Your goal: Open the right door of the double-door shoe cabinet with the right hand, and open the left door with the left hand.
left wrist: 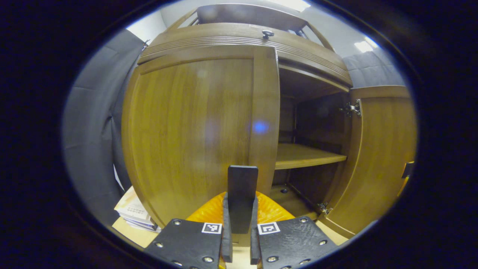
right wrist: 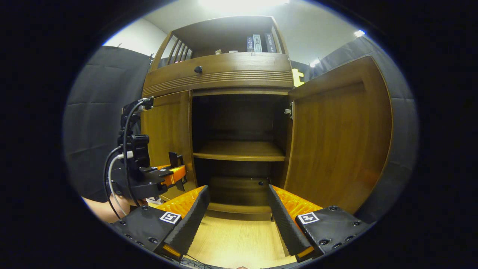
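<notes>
The wooden shoe cabinet (left wrist: pixel 239 41) fills the left gripper view. Its left door (left wrist: pixel 194 127) is closed. A dark flat handle (left wrist: pixel 242 179) on that door stands between the fingers of my left gripper (left wrist: pixel 240 203), which is shut on it. The right door (left wrist: pixel 381 157) is swung wide open, showing a bare shelf (left wrist: pixel 306 155). In the right gripper view, my right gripper (right wrist: pixel 237 213) is open and holds nothing, low in front of the open compartment. The right door (right wrist: pixel 336 142) stands open to its right. My left gripper (right wrist: pixel 149 175), held by a hand, sits at the left door (right wrist: pixel 168 127).
A drawer with a round knob (right wrist: pixel 198 69) runs above the doors, and books (right wrist: pixel 257 43) stand on the top shelf. A stack of papers (left wrist: pixel 132 213) lies on the floor left of the cabinet. Pale wooden floor (right wrist: pixel 239 239) lies in front.
</notes>
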Tool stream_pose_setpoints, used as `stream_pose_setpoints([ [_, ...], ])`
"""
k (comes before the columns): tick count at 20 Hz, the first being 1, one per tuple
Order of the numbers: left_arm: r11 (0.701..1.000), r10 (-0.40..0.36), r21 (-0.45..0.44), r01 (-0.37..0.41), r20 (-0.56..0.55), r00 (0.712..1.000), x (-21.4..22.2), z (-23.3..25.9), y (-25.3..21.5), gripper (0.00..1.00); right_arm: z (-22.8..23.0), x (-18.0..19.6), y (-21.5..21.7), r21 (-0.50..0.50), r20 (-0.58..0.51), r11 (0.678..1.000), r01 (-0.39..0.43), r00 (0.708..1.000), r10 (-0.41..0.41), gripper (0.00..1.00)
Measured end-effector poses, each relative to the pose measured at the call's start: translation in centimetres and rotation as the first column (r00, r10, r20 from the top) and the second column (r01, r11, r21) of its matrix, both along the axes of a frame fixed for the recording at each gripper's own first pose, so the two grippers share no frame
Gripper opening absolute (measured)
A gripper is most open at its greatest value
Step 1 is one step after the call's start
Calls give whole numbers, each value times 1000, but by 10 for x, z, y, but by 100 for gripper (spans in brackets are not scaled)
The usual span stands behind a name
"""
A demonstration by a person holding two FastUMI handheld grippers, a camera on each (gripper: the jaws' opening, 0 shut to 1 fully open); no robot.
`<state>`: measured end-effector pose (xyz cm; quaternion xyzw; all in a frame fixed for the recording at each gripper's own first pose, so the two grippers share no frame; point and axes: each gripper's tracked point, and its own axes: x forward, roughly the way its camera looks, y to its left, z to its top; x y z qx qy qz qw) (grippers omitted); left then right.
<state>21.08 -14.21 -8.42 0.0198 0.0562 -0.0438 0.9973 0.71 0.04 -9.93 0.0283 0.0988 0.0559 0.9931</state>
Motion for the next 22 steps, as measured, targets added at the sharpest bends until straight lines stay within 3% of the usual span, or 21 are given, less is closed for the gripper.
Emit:
stream_pose_setpoints([
  [7, 999, -41, 0, 41, 36, 999, -46, 0, 19, 20, -20, -39, 6, 15, -20, 999, 45, 999, -44, 97],
  [13, 999, -32, -11, 32, 54, 998, -87, 3, 45, 22, -24, -56, -1, 30, -17, 996, 88, 996, -87, 97],
  [22, 999, 34, -23, -33, 68, 997, -139, 8, 94, 18, -21, -55, 17, 46, -16, 999, 17, 1000, -16, 96],
])
